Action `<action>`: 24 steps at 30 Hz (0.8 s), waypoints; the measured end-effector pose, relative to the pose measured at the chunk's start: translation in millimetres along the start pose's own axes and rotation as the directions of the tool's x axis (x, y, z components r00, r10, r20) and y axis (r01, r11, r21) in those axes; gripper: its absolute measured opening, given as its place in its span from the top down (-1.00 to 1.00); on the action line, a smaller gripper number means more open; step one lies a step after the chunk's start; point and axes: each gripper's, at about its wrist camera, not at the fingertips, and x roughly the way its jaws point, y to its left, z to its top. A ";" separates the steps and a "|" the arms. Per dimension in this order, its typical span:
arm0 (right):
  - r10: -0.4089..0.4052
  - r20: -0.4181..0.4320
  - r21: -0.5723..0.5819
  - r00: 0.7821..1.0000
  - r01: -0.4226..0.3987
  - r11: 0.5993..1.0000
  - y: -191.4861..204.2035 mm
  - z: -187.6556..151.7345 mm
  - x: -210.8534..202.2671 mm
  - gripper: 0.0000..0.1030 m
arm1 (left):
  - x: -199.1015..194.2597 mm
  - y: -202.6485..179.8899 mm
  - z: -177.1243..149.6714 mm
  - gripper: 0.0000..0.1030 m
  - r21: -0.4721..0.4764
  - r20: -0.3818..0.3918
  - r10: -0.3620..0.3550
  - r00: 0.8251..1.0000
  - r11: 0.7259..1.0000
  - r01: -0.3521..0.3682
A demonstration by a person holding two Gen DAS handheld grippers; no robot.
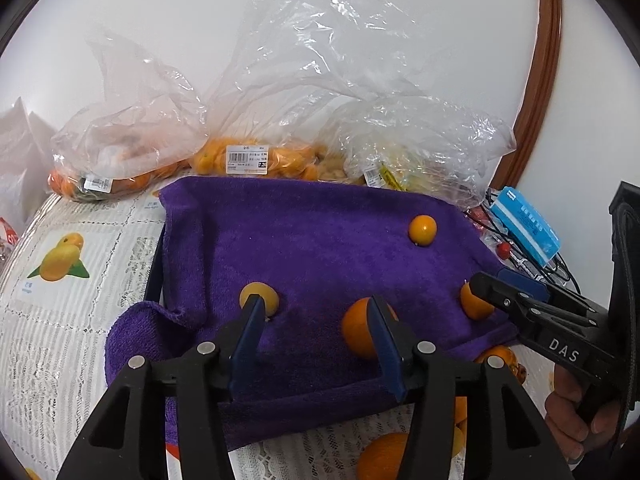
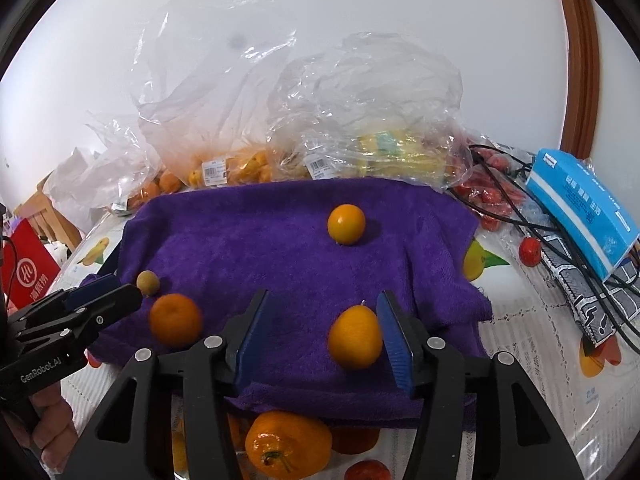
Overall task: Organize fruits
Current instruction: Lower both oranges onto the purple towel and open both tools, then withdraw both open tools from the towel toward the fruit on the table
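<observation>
A purple towel covers a raised black frame. On it lie three oranges and a small yellowish fruit. My left gripper is open; an orange lies beside its right finger and the small fruit sits behind its left fingertip. My right gripper is open too, with an orange lying free between its fingers, close to the right one. A third orange rests farther back. Each view shows the other gripper at its side.
Clear plastic bags of oranges and yellow fruit line the back against the wall. A blue box, black cables and red fruits lie at the right. More orange fruit sits under the towel's front edge on the patterned tablecloth.
</observation>
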 end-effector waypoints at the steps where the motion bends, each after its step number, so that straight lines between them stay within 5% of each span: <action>1: 0.001 0.001 0.002 1.000 -0.001 1.000 0.2 -0.1 -1.2 -0.05 | -0.4 0.9 0.5 0.02 -0.006 0.001 -0.002 1.000 1.000 0.002; 14: 0.003 0.033 0.050 0.999 -0.005 0.999 -0.8 -21.0 -52.0 -0.05 | -13.6 6.5 3.8 0.02 -0.050 0.032 -0.014 0.999 0.999 0.016; 24: -0.038 -0.053 0.018 0.998 0.039 0.999 3.7 -57.5 -65.0 -0.05 | -22.7 7.3 6.3 0.02 -0.068 0.058 -0.025 0.998 0.997 0.029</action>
